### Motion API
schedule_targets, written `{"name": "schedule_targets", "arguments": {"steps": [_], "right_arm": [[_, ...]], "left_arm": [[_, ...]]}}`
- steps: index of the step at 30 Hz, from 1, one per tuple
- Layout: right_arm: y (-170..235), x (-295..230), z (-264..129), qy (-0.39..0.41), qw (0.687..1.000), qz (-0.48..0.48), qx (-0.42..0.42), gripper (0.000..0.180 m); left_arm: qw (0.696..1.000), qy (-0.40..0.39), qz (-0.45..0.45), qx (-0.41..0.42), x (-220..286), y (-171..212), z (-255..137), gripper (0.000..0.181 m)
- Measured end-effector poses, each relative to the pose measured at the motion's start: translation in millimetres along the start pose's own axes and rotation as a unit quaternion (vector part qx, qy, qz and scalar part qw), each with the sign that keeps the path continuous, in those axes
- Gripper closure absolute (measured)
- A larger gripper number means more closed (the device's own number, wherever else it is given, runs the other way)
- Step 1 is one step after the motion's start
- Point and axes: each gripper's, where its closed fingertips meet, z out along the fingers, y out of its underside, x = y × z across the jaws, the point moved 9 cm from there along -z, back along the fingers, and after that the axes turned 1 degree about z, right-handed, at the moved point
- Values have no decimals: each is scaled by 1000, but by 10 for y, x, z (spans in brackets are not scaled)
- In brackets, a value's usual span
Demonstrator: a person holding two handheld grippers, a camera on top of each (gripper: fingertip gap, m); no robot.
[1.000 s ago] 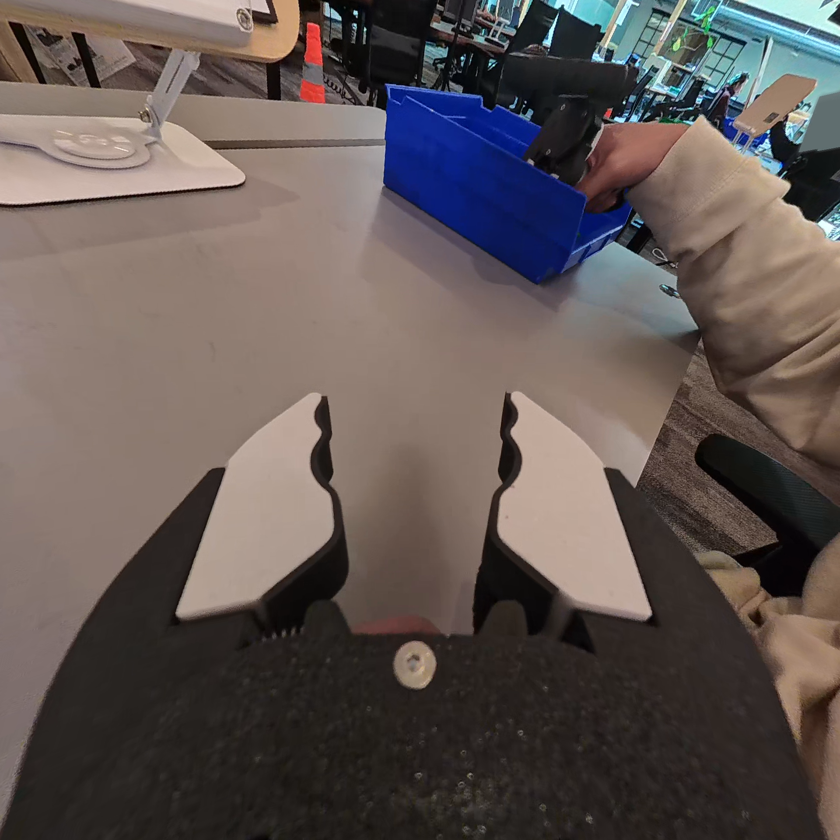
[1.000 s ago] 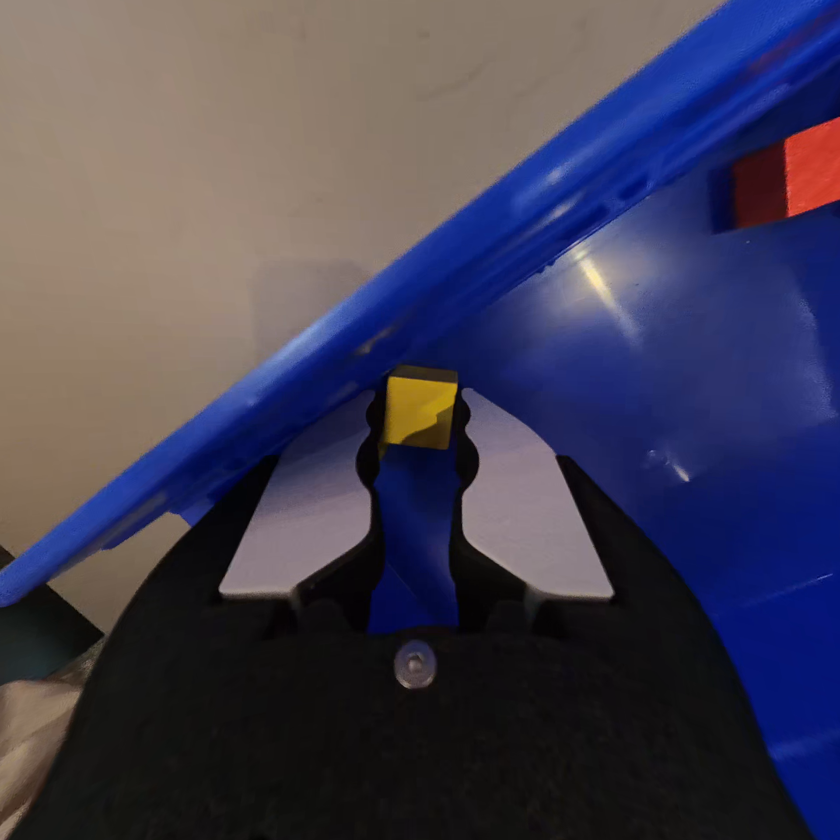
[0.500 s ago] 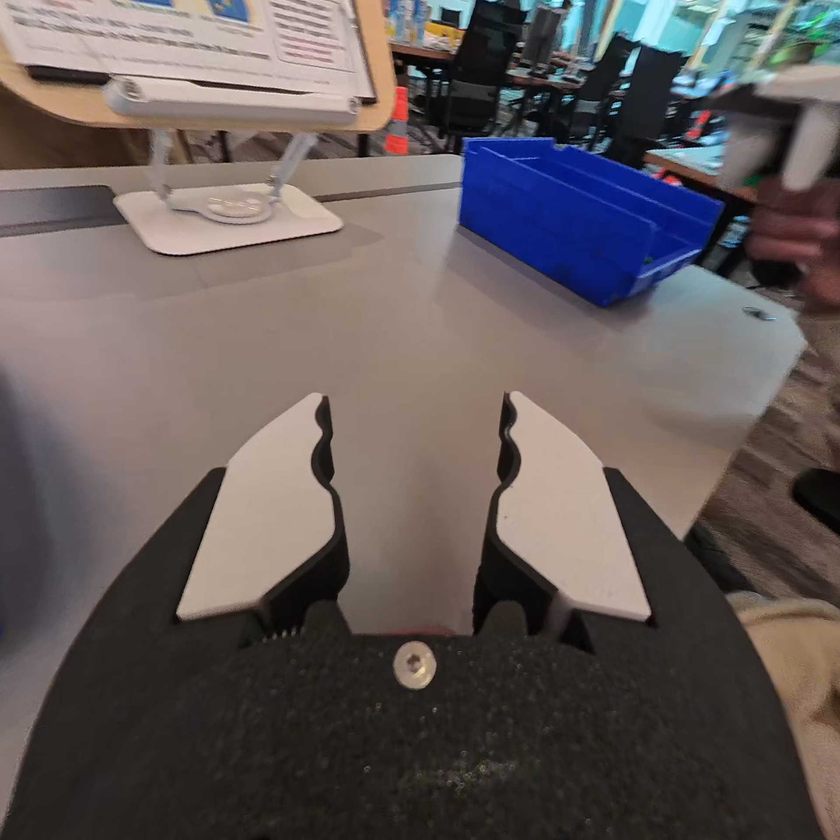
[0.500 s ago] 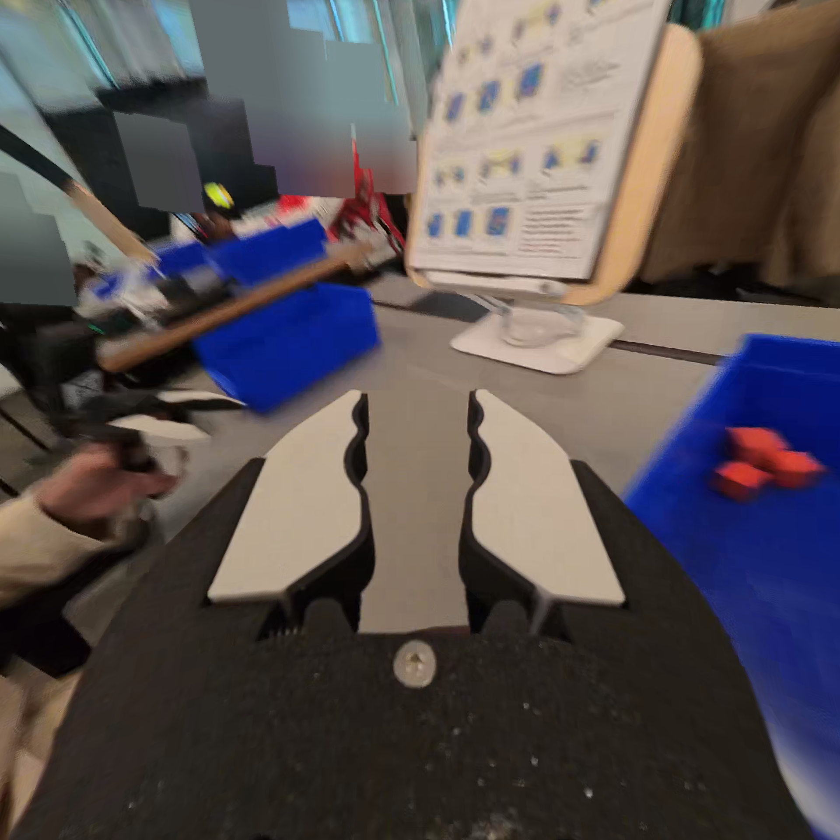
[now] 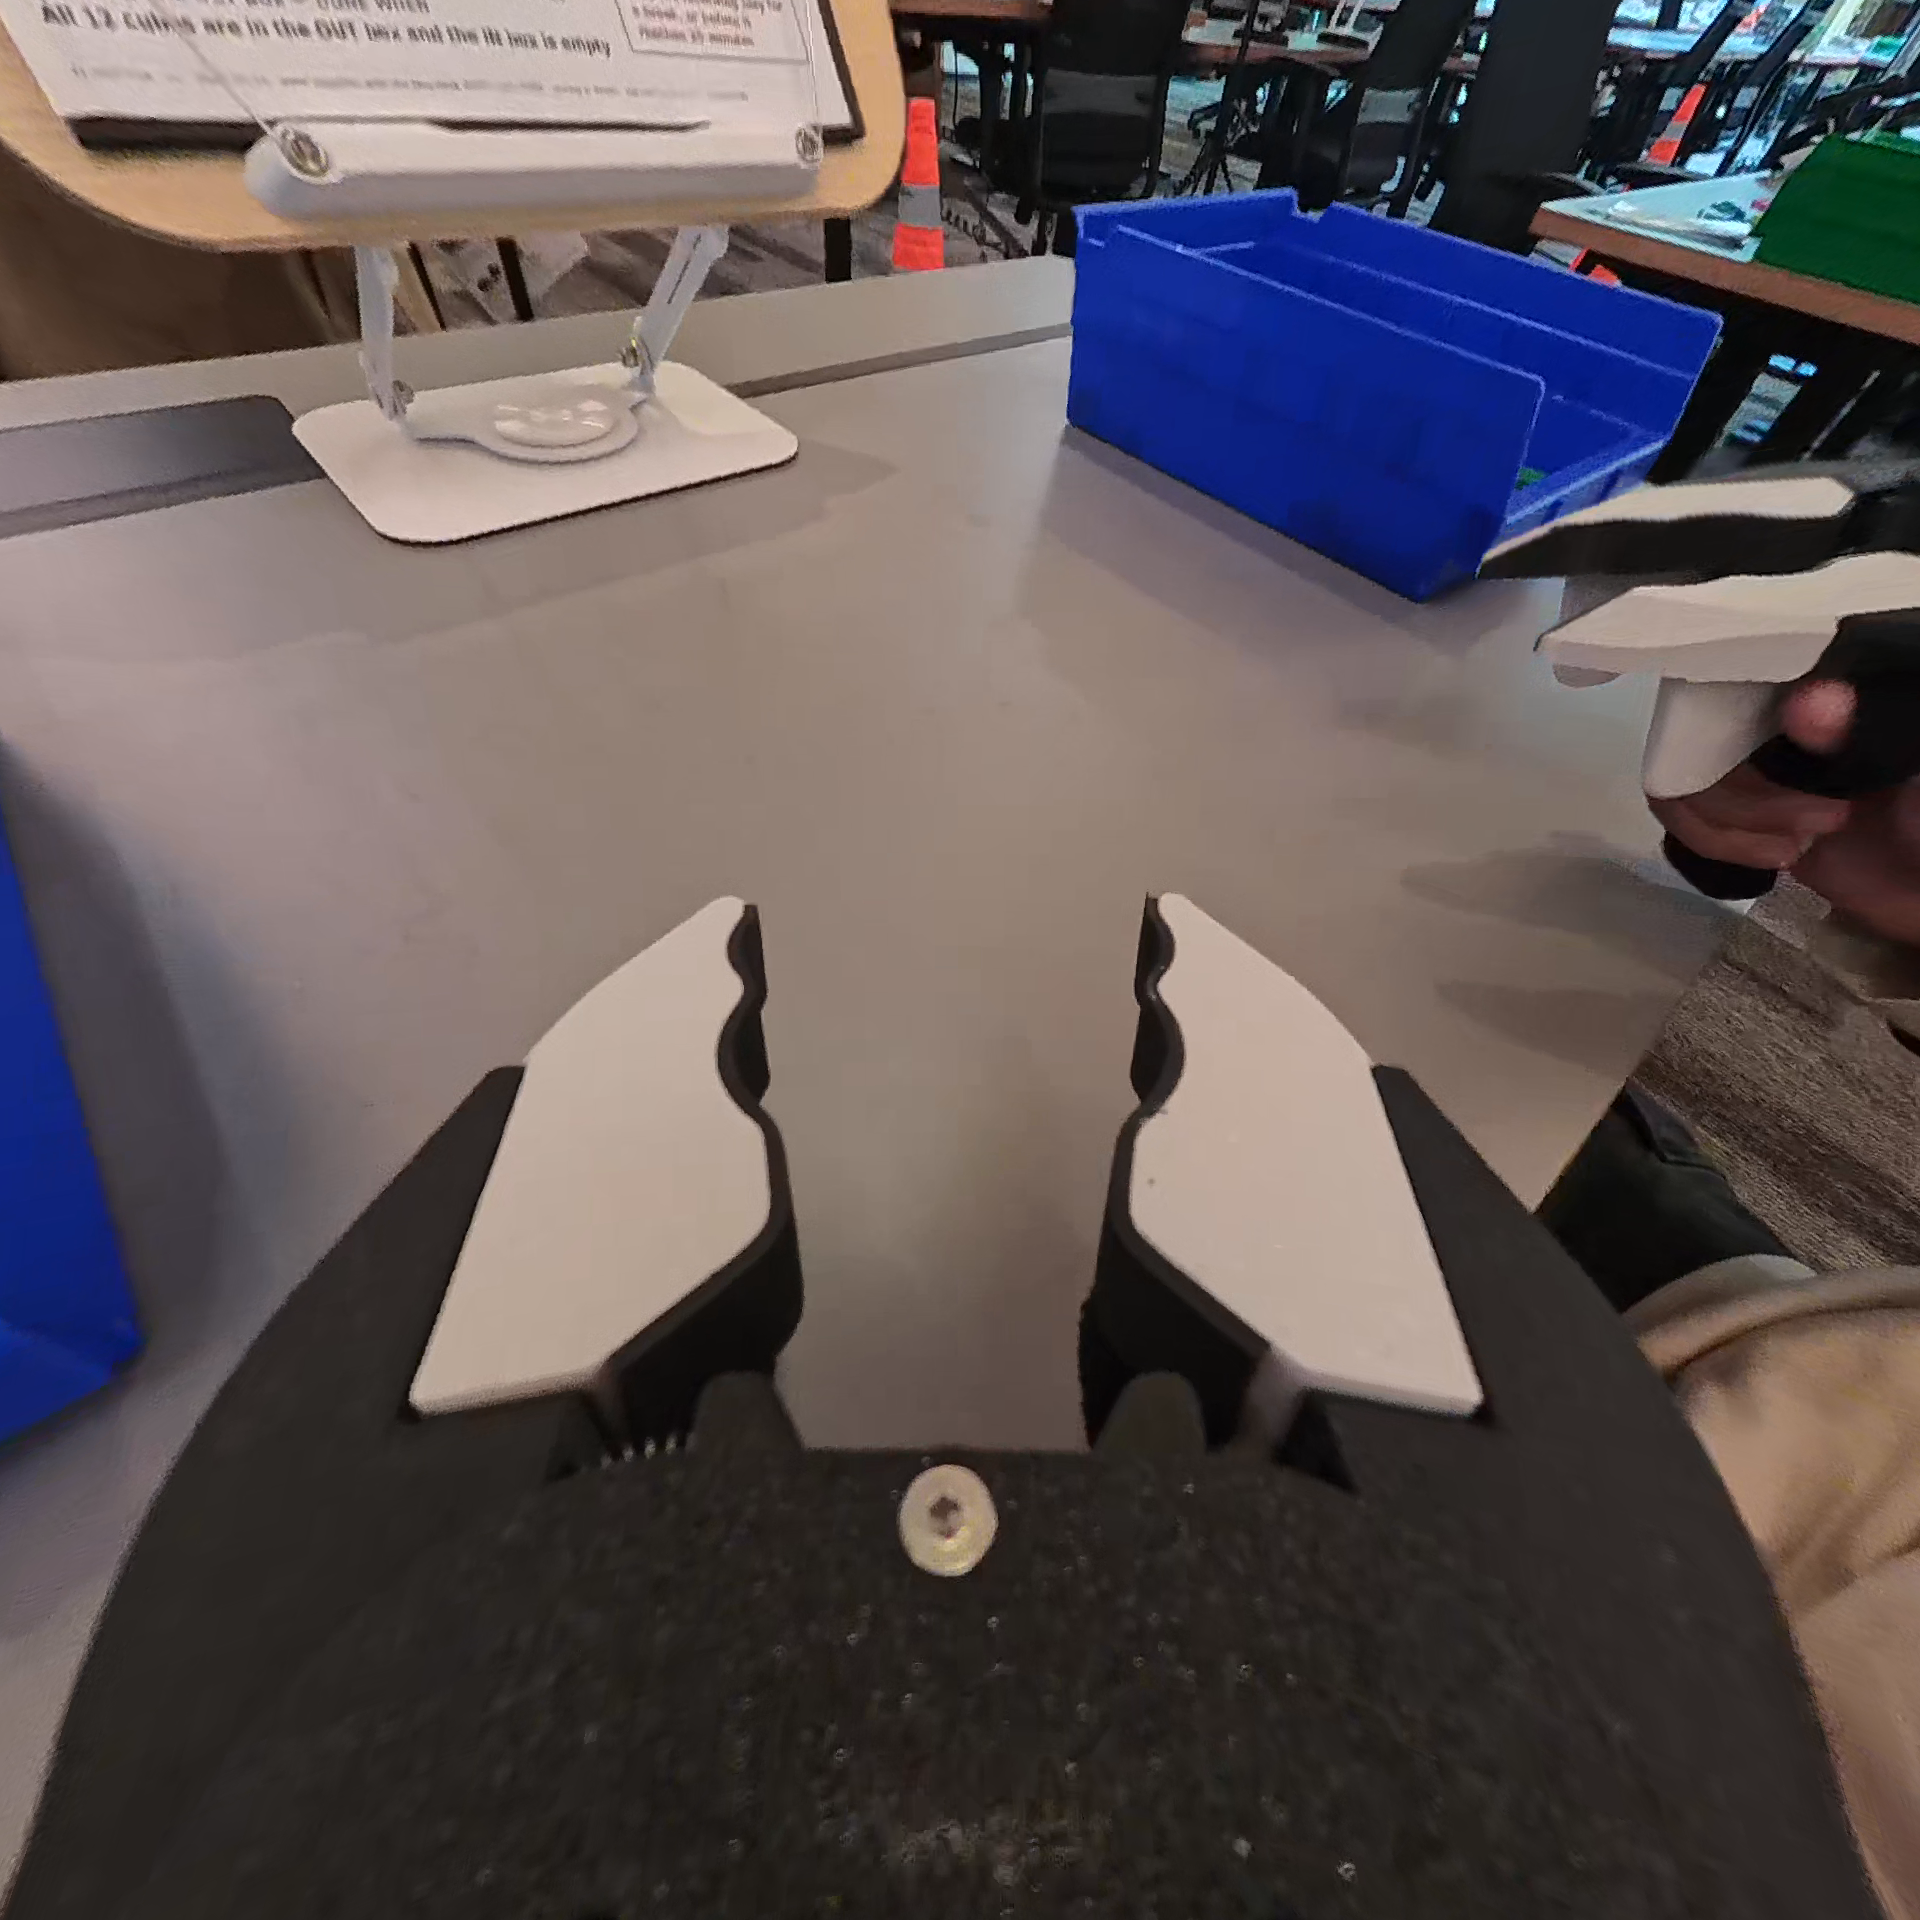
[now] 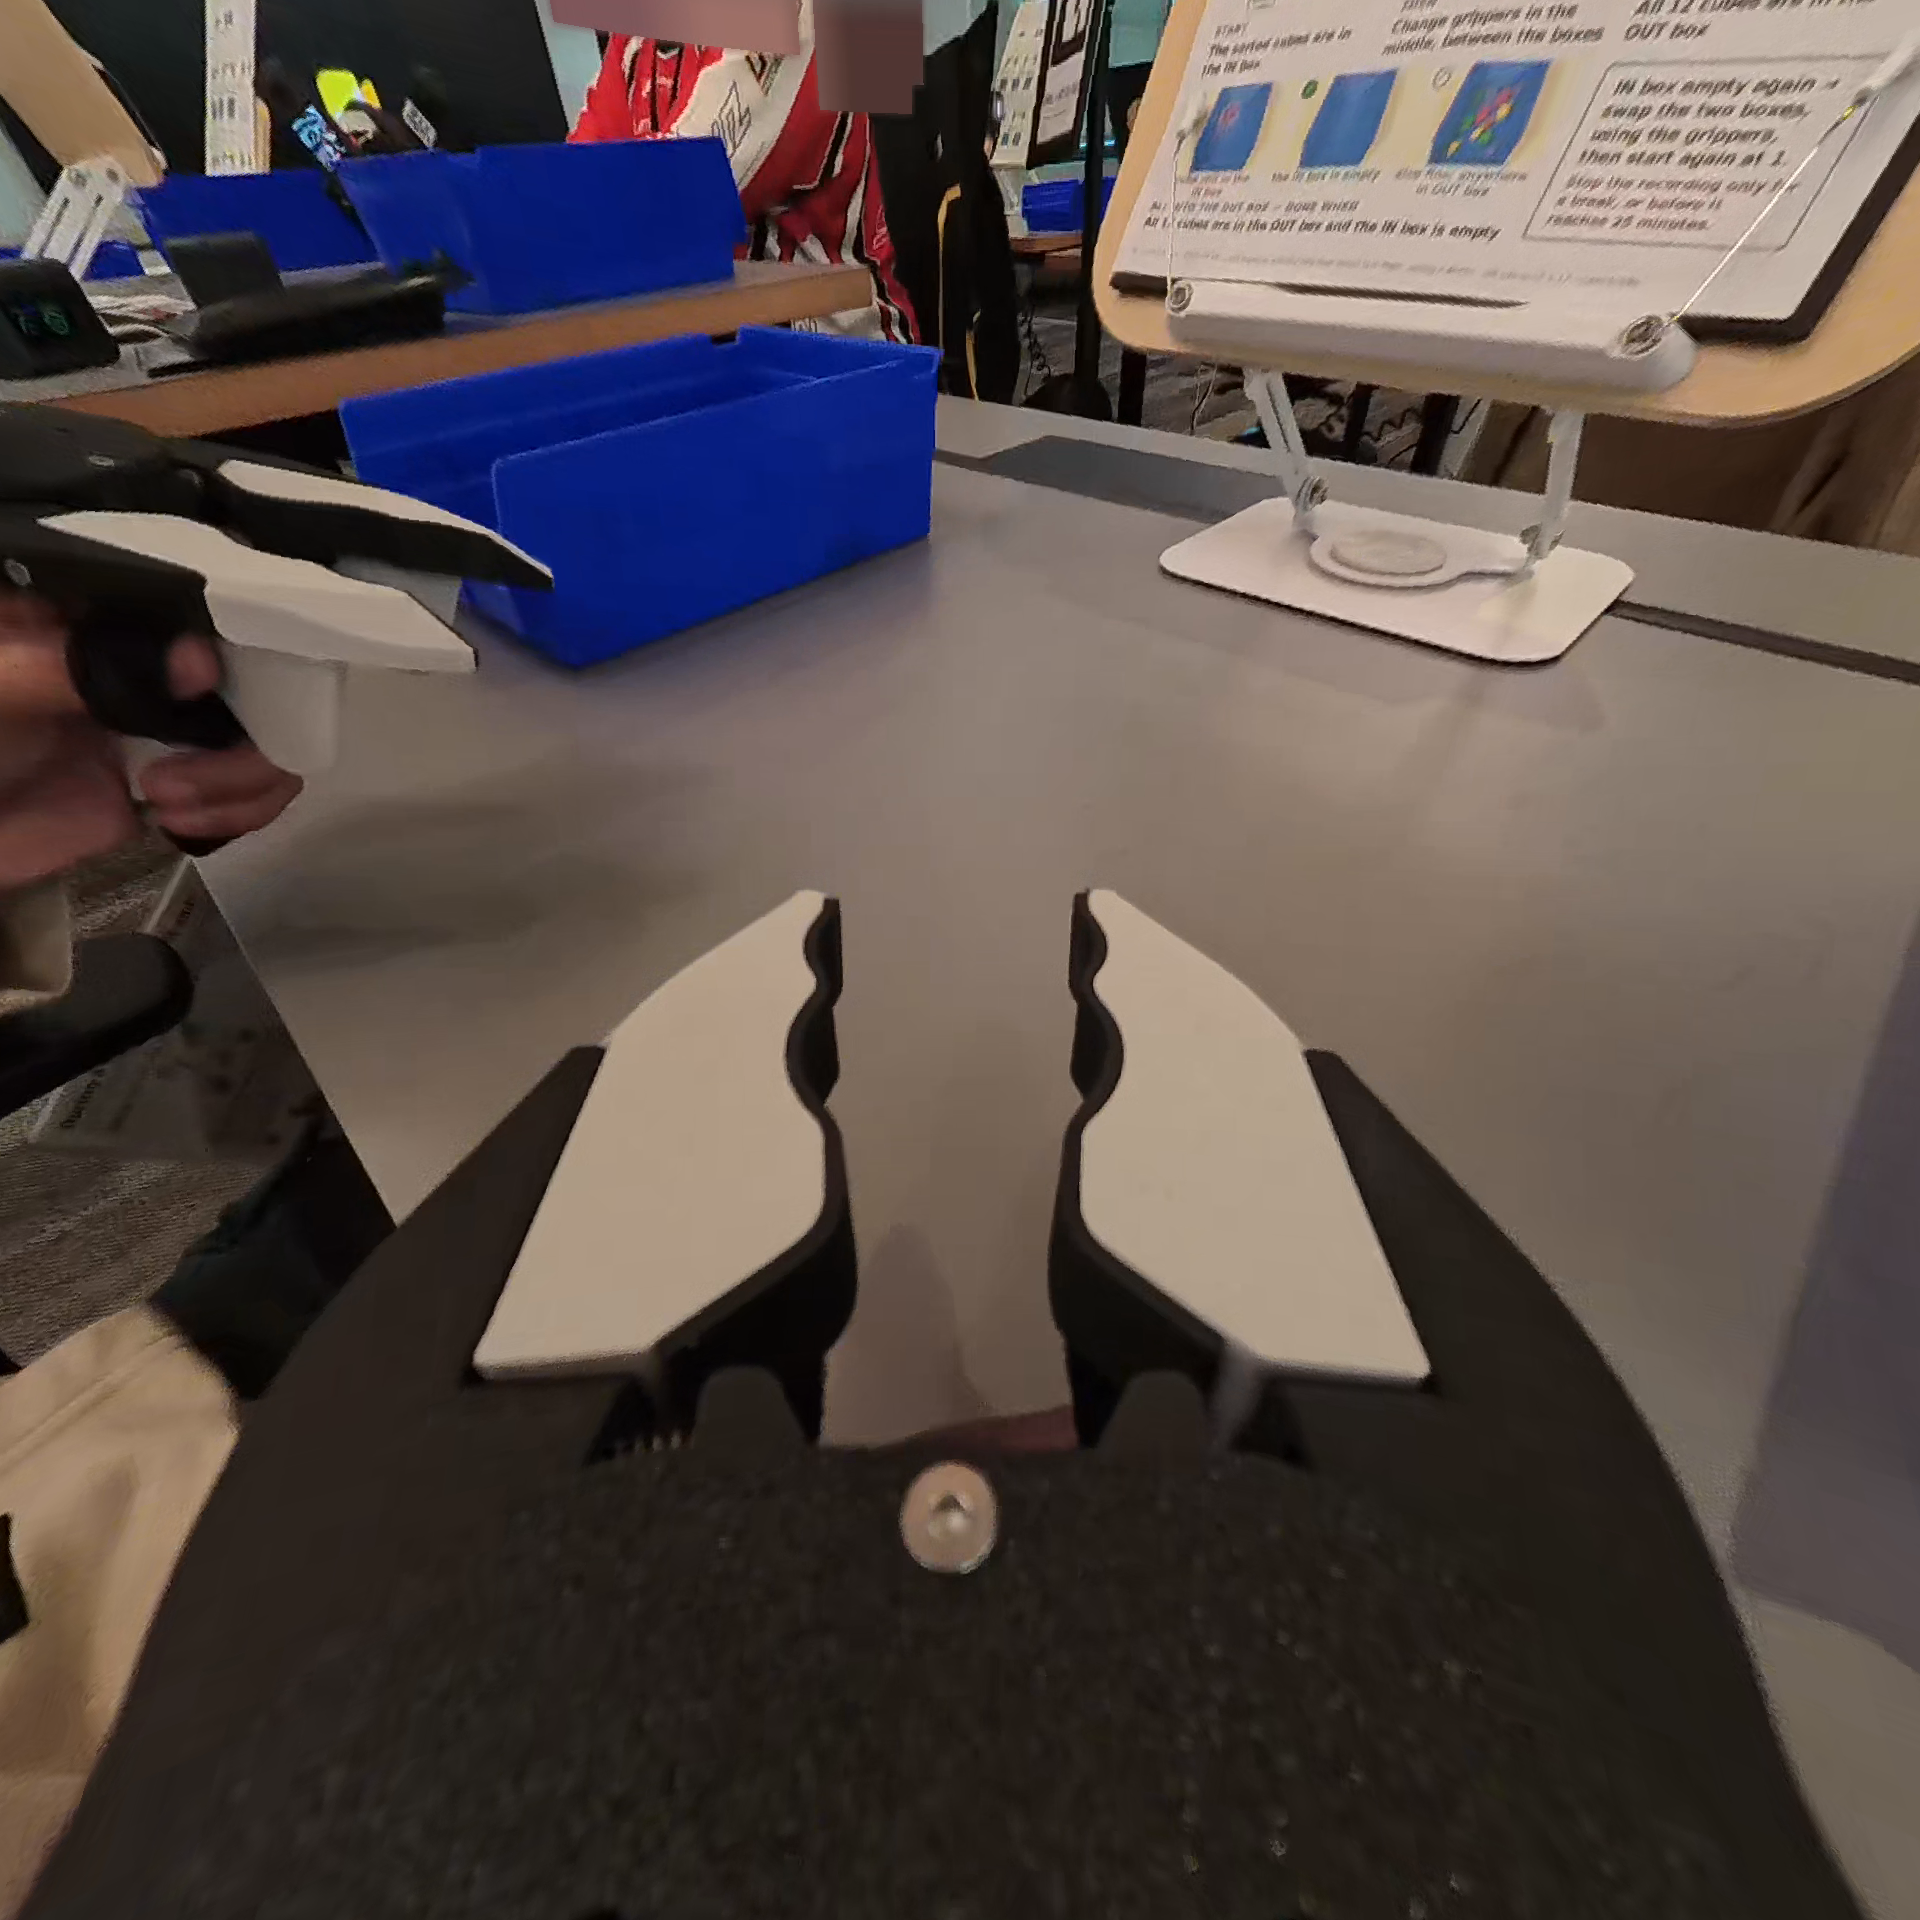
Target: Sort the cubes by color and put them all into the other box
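No cube shows clearly in either view. My left gripper is open and empty above the bare grey table. My right gripper is open and empty, with a narrower gap, also above the table. One blue box stands at the table's far right in the left wrist view, with a speck of green inside near its open end. The other blue box stands at the far left in the right wrist view, and its inside is hidden. Each gripper shows side-on in the other's view: the right, the left.
A white stand holding a printed sheet is at the back of the table, also seen in the right wrist view. A blue box wall fills the left edge. The table's edge and floor lie to the right. Other desks and a person are behind.
My right gripper let go of a yellow cube inside the blue box, lifted out and swung over the table. My left gripper turned, and the stand came into its view.
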Motion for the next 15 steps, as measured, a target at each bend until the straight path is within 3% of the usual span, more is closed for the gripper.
{"name": "schedule_targets", "arguments": {"steps": [3, 6, 9, 15], "right_arm": [[44, -25, 41, -15, 1000, 4, -3, 139], [28, 14, 49, -7, 1000, -6, -9, 140], [-29, 66, 38, -11, 1000, -4, -5, 141], [-88, 137, 96, -39, 999, 21, -3, 143]], "left_arm": [[1000, 3, -9, -14, -132, -82, -183, 116], [998, -50, 0, -32, -586, -284, -602, 116], [983, -106, -5, -150, -1245, -417, -856, 115], [940, -59, -78, -328, -2049, -410, -475, 123]]}}
